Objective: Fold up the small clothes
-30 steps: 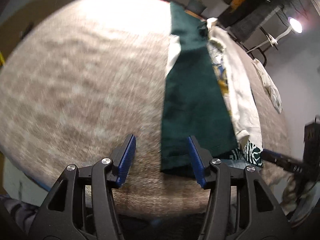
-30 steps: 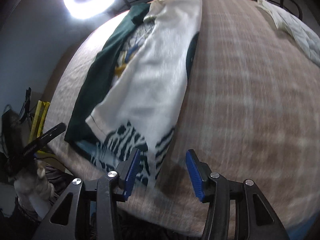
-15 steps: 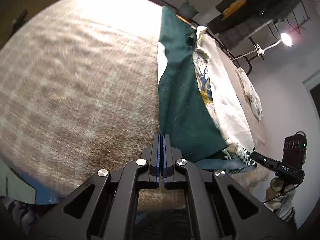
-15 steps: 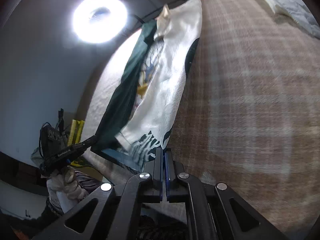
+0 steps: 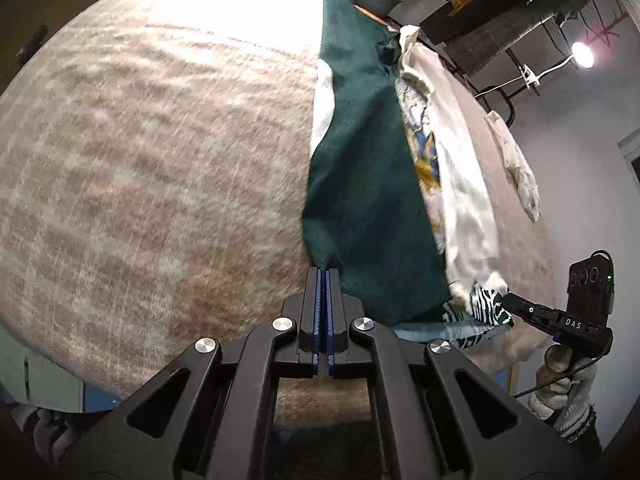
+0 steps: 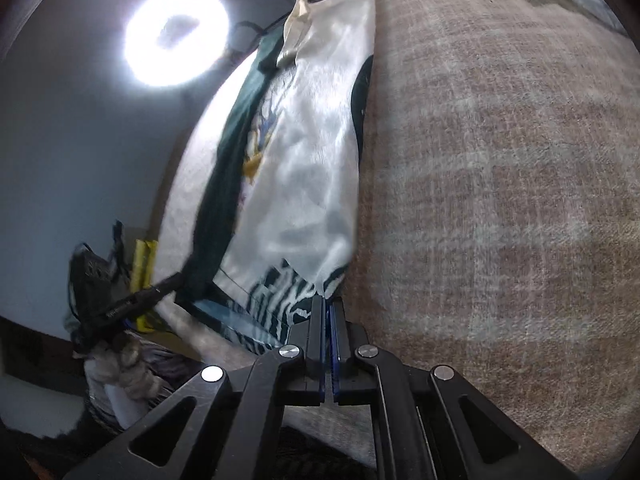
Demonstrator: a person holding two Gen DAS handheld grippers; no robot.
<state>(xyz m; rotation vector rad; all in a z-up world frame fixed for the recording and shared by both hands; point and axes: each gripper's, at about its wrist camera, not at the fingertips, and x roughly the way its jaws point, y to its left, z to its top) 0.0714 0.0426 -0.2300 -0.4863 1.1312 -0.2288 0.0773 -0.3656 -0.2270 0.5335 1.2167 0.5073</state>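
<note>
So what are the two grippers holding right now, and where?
Both pinch the garment at its near hem: left gripper the green corner, right gripper the zebra-print corner.

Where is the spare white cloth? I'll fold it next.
In the left wrist view, the white cloth lies far right on the plaid blanket, apart from the green garment.

A brownish plaid blanket (image 5: pixel 152 168) is covering the whole bench and taking up most of both views. A ring light (image 6: pixel 176 36) is glaring at about 11 o'clock in the right view, against a plain bluish wall (image 6: pixel 72 152). In the left view a small lamp (image 5: pixel 582 55) is shining around 2 o'clock, with dark shelving (image 5: pixel 500 12) sitting at 1.
</note>
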